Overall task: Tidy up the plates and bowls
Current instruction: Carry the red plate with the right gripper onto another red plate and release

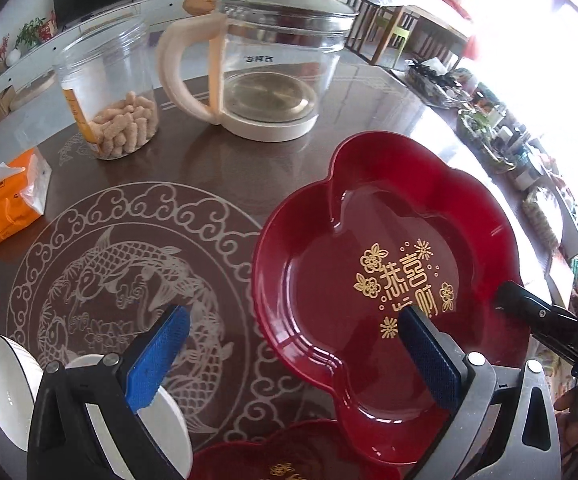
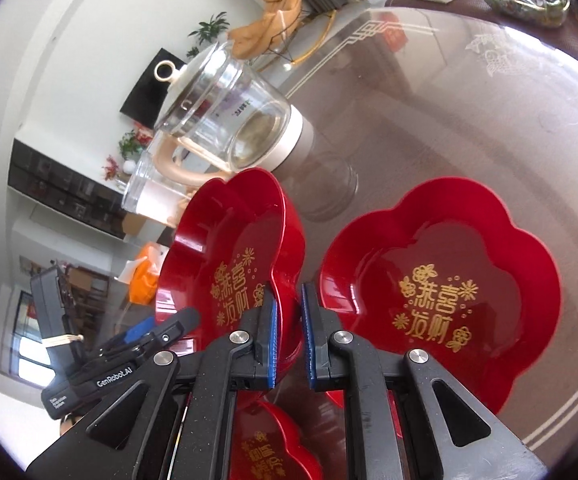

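A red flower-shaped plate (image 1: 369,264) with gold characters is lifted and tilted over the table. My right gripper (image 2: 289,340) is shut on its rim; the plate (image 2: 233,256) stands on edge left of the fingers. Its black finger (image 1: 529,316) shows at the plate's right edge. My left gripper (image 1: 293,348) is open and empty, its right pad over the plate. A second red plate (image 2: 441,280) lies flat on the table. A third red plate (image 1: 289,456) lies at the bottom; it also shows in the right wrist view (image 2: 273,448). White bowls (image 1: 9,384) sit bottom left.
A glass kettle (image 1: 273,60) with a cream handle and a clear jar of snacks (image 1: 113,92) stand at the back of the brown patterned table (image 1: 109,264). An orange tissue pack (image 1: 9,200) lies at left. Cluttered dishes (image 1: 489,120) line the right edge.
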